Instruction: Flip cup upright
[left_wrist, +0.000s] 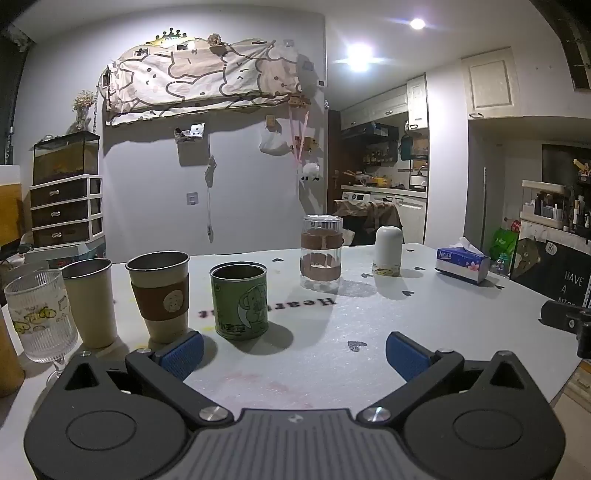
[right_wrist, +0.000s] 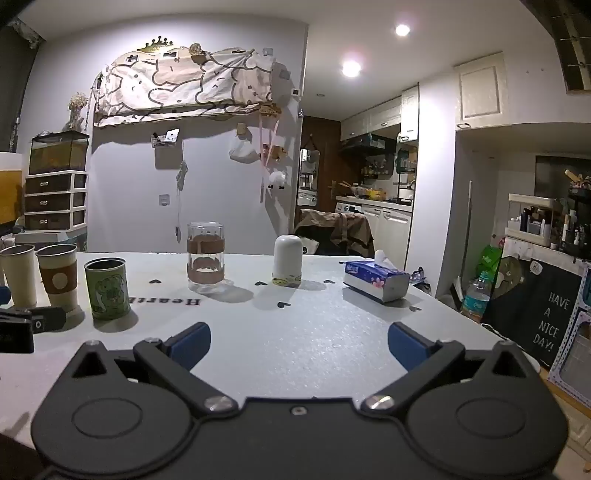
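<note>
A clear glass cup with a brown sleeve (left_wrist: 320, 253) stands mouth down on the white table (left_wrist: 424, 314); it also shows in the right wrist view (right_wrist: 205, 256). A white cup (left_wrist: 388, 250) stands mouth down to its right, also in the right wrist view (right_wrist: 287, 260). A green cup (left_wrist: 240, 301) (right_wrist: 107, 288), a sleeved beige cup (left_wrist: 160, 295) (right_wrist: 58, 275), a plain beige cup (left_wrist: 90, 295) (right_wrist: 18, 275) and a ribbed glass (left_wrist: 40, 314) stand upright at the left. My left gripper (left_wrist: 293, 352) is open and empty, near the green cup. My right gripper (right_wrist: 299, 347) is open and empty.
A blue tissue box (left_wrist: 463, 264) (right_wrist: 376, 278) lies at the table's right. The right gripper's body (left_wrist: 569, 323) shows at the right edge of the left view; the left gripper's body (right_wrist: 22, 326) shows at the left of the right view. The table edge (right_wrist: 491, 332) drops off at right.
</note>
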